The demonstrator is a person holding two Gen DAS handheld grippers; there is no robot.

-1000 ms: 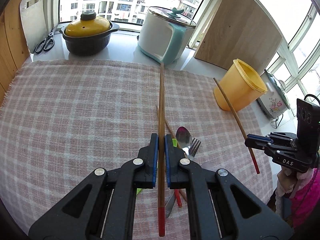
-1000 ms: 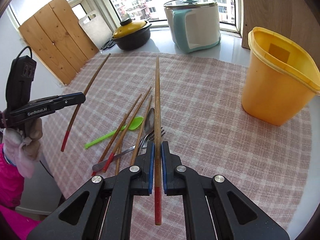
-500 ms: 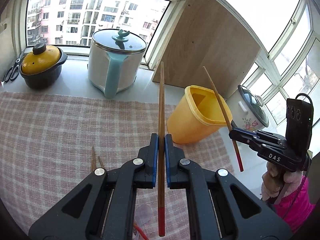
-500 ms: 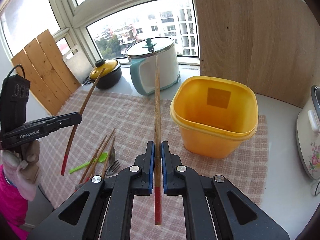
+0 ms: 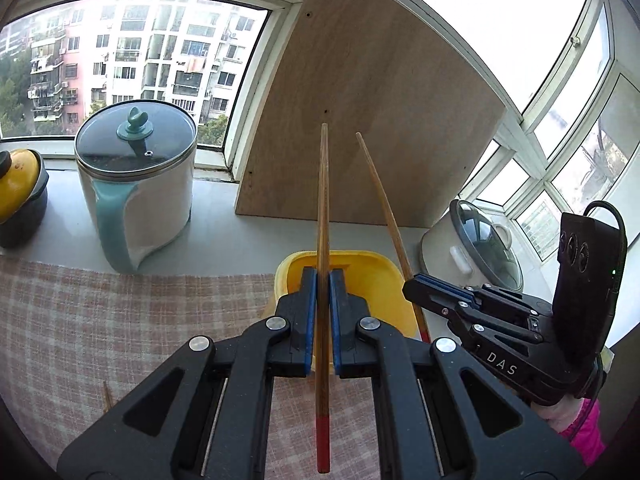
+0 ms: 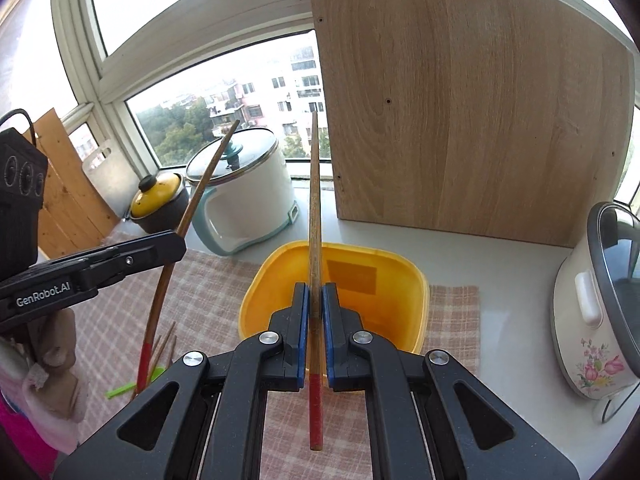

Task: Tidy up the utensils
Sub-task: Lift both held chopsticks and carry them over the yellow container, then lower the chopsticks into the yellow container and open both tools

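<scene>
- On my far left a yellow-lidded pot (image 6: 159, 200) sat on the sill, in front of wooden planks (image 6: 68, 196) and a white cutting board (image 6: 106, 172)
- On the checked cloth (image 6: 216, 304) below, a few chopsticks (image 6: 162, 344) and a green utensil (image 6: 132, 386) lay together, only partly in my view
- My left gripper (image 5: 323, 276) was clamped on a red-ended chopstick (image 5: 322, 280), jaws tight against its sides; the stick stood steeply, narrow end up and red end down
- Behind it on the counter stood a white and teal pot (image 5: 136, 192) with a glass lid
- The yellow bin (image 6: 376, 276) sat on the cloth right under both grippers, mouth open upward
- My right gripper (image 6: 316, 300) was pinched shut on a second chopstick (image 6: 314, 240), red end low, narrow end tilted up, held above the near side of the bin
- The two chopsticks were close together but apart
- A wooden board (image 6: 472, 112) leaned against the window behind the bin
- At my far right a flowered rice cooker (image 6: 596, 300) stood on the bare counter, just beside the cloth
</scene>
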